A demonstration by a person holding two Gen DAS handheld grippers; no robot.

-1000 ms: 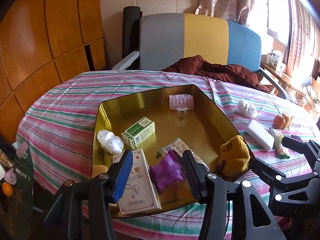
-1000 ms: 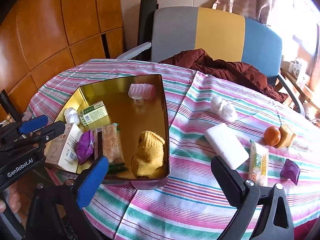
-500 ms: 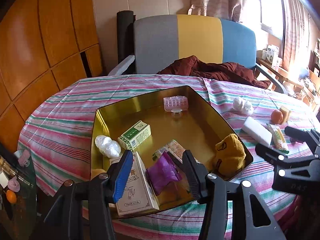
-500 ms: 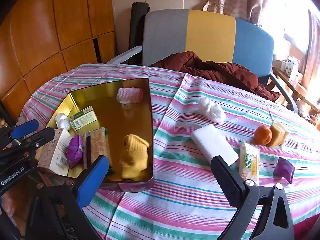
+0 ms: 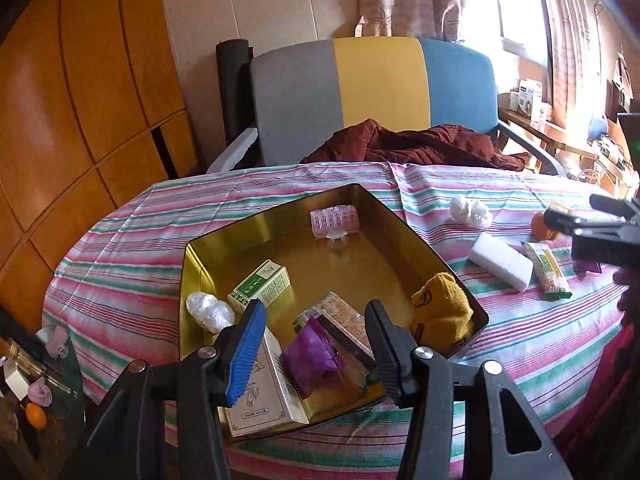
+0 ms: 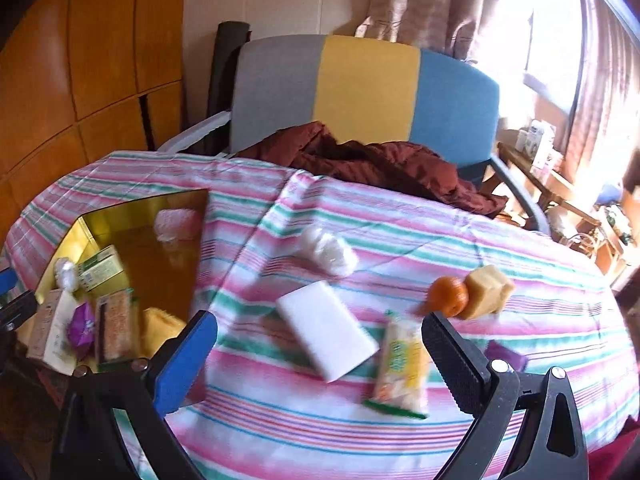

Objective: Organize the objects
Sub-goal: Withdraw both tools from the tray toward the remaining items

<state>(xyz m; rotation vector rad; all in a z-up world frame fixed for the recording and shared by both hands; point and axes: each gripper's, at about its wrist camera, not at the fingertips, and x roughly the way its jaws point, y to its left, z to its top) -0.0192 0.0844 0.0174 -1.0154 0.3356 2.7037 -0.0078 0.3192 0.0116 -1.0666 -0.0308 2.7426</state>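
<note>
Right wrist view is being filled by the striped bench, where the loose things are lying between the wide-spread, empty fingers of the right claw: a white foam block near the middle, a snack packet just beside it toward the near edge, a wad of clear plastic farther back, and an orange touching a tan sponge toward the right edge. The gold tin is sitting at the bench's left side, already being used for boxes, a purple pouch and a yellow sock. The left claw is being held over the tin's near edge, jaws narrow with nothing pressed between them. The foam block is judged light and squashy, best taken across its short sides; the packet looks crinkly and slippery, and is likely better pinched at its middle.
</note>
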